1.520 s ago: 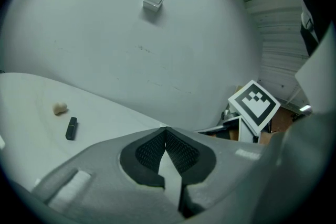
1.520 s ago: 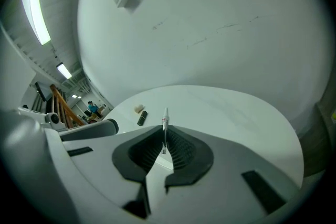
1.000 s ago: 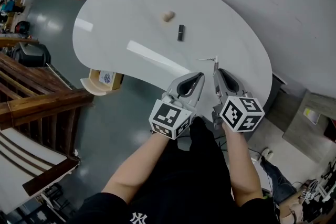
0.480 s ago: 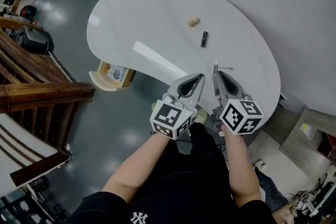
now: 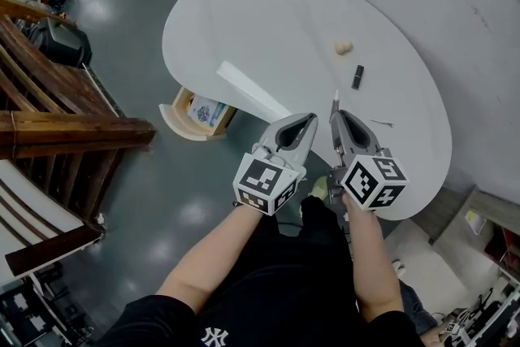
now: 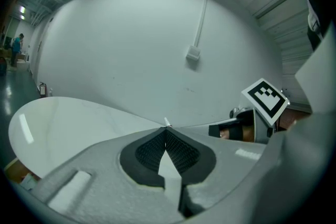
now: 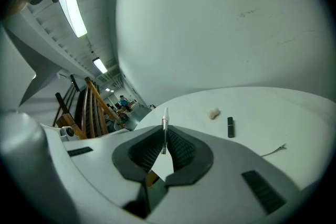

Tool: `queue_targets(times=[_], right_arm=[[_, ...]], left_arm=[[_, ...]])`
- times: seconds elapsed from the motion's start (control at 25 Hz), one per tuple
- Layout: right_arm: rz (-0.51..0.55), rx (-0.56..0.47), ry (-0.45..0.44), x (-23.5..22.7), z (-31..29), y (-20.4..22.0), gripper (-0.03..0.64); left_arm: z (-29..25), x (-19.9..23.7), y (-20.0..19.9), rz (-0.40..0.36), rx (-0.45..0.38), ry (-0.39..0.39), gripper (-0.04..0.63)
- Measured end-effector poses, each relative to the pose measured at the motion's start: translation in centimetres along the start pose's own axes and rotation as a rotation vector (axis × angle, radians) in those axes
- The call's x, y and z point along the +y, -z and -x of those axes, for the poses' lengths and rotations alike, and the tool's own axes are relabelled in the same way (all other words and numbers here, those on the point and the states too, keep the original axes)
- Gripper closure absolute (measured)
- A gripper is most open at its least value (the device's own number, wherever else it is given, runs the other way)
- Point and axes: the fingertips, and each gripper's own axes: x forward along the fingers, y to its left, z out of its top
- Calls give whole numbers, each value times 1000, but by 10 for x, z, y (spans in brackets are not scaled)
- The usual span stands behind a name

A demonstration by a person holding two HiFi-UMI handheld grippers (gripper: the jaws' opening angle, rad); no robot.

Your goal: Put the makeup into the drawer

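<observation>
R gripper (image 7: pixel 164 134) narrow, pinching slim silver makeup stick w/ white tip (image 7: pixel 165 122), upright. L gripper (image 6: pixel 166 129) closed, nothing seen gripped. We judge: carry step. Open wooden drawer (image 5: pixel 180 128) at left edge of white curved table (image 5: pixel 284 28), well apart. Black lipstick tube (image 5: pixel 357 77) and small beige lump (image 5: pixel 344 47) on tabletop. Next: R over drawer, lower, release.

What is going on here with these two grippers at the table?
A person holds a gripper in each hand above the near edge of the white table. The right gripper is shut on a thin white-tipped stick; the left gripper has its jaws together. A beige lump and a black tube lie on the table. The drawer stands open.
</observation>
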Motion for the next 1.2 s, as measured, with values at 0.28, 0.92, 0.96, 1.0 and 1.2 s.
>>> queue_targets(times=[0.28,0.92,0.96,1.0,1.2], right_arm=[[52,38,-80,68,-55,9,578],[143,204,-295,213,-163,87,578],[148,215,-307,220,-169,93,578],[153,226,-318,227,-176,99,578],[173,278,-361,254,-205,129,578]], left_arm=[[45,69,-13,21,-35,-84,585],[166,210,8,105,-70,-342,586],[172,219,11,111,-71,-358,585],[179,227,14,119,-72,-374,586],[208,267,31,160,-74,-446,585]])
